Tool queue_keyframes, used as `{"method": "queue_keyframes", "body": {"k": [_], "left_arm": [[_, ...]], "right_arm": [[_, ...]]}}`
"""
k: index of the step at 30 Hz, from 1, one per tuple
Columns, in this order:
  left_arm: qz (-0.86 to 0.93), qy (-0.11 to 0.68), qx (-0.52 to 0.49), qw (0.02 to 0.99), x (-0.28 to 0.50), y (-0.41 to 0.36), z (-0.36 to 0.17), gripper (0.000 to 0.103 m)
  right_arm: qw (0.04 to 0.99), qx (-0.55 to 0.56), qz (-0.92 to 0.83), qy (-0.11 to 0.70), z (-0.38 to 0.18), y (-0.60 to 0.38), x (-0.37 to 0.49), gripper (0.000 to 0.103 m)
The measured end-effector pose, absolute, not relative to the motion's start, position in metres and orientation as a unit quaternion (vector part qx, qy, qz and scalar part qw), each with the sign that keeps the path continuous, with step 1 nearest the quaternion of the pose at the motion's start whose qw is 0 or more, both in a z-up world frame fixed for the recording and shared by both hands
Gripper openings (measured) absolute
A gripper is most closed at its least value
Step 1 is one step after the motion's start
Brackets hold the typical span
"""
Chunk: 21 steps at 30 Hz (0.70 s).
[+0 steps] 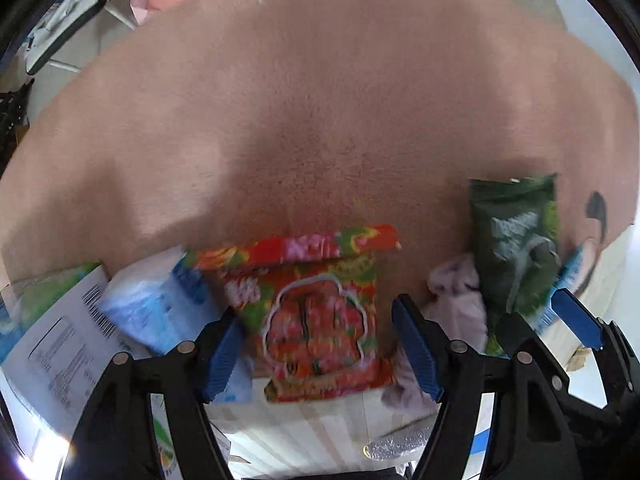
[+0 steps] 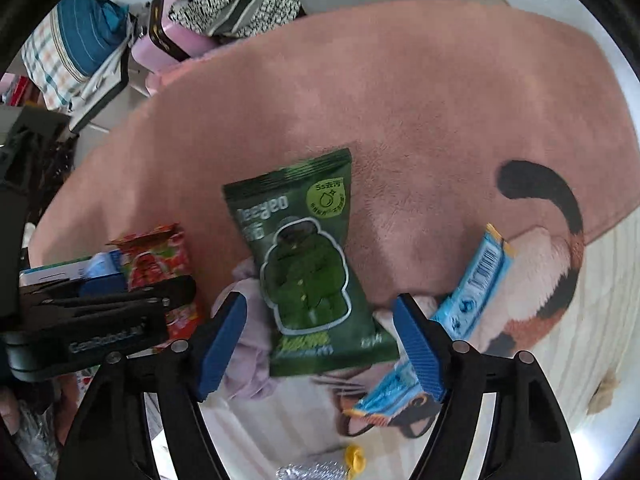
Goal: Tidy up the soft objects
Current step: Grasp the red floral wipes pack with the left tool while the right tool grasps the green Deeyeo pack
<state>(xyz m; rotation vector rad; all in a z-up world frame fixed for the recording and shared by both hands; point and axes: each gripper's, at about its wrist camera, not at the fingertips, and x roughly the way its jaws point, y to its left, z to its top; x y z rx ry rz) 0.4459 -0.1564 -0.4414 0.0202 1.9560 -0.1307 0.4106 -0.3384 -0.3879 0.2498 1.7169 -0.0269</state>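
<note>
**Ana:** Grippers both sat low over the pink rug [image 1: 320, 100]. How did the left gripper [image 1: 320, 344] look?

**Ben:** Its jaws stood wide apart, holding nothing. The red snack packet [image 1: 320, 312] lay flat between the blue pads, touching neither as far as I could tell, its top edge on the rug and its lower end on the pale striped mat [image 1: 304, 424]. A white-and-blue tissue pack [image 1: 156, 308] lay just beside its left.

**Ana:** And the right gripper [image 2: 320, 344]?

**Ben:** Also spread wide and empty. The green packet [image 2: 312, 268] lay between its fingers, tilted, resting partly on a crumpled lilac cloth [image 2: 248, 344]. A light blue wrapper [image 2: 472, 288] lay just beside the right finger, over the cat picture [image 2: 536, 264] on the rug.

**Ana:** Any blur?

**Ben:** Plenty in the left view; the print on the packets was unreadable.
</note>
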Motion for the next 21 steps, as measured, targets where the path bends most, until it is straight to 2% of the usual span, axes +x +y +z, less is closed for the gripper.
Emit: {"method": "queue_keyframes", "body": {"k": [5,9,11,12,13,15,21], "left_arm": [[-0.046,0.830,0.027,0.556,0.445,-0.161,-0.446,0.067],[-0.046,0.824,0.052,0.562,0.439,-0.175,-0.442,0.047],[-0.047,0.823,0.051,0.564,0.436,-0.176,-0.440,0.044],[-0.050,0.821,0.056,0.567,0.433,-0.179,-0.437,0.043],[-0.050,0.818,0.059,0.570,0.432,-0.179,-0.434,0.043],[-0.054,0.807,0.061,0.585,0.428,-0.180,-0.421,0.043],[-0.084,0.762,0.026,0.642,0.418,-0.167,-0.349,0.043]], "right_arm": [[0.632,0.120,-0.006,0.765,-0.408,-0.344,0.414,0.075],[0.630,0.123,-0.009,0.767,-0.413,-0.346,0.416,0.073],[0.624,0.124,-0.008,0.771,-0.416,-0.344,0.416,0.062],[0.618,0.122,-0.014,0.777,-0.420,-0.343,0.416,0.047],[0.618,0.123,-0.014,0.776,-0.420,-0.341,0.419,0.039],[0.627,0.119,-0.027,0.769,-0.413,-0.342,0.416,0.034],[0.666,0.135,-0.022,0.733,-0.358,-0.342,0.399,0.033]]}}
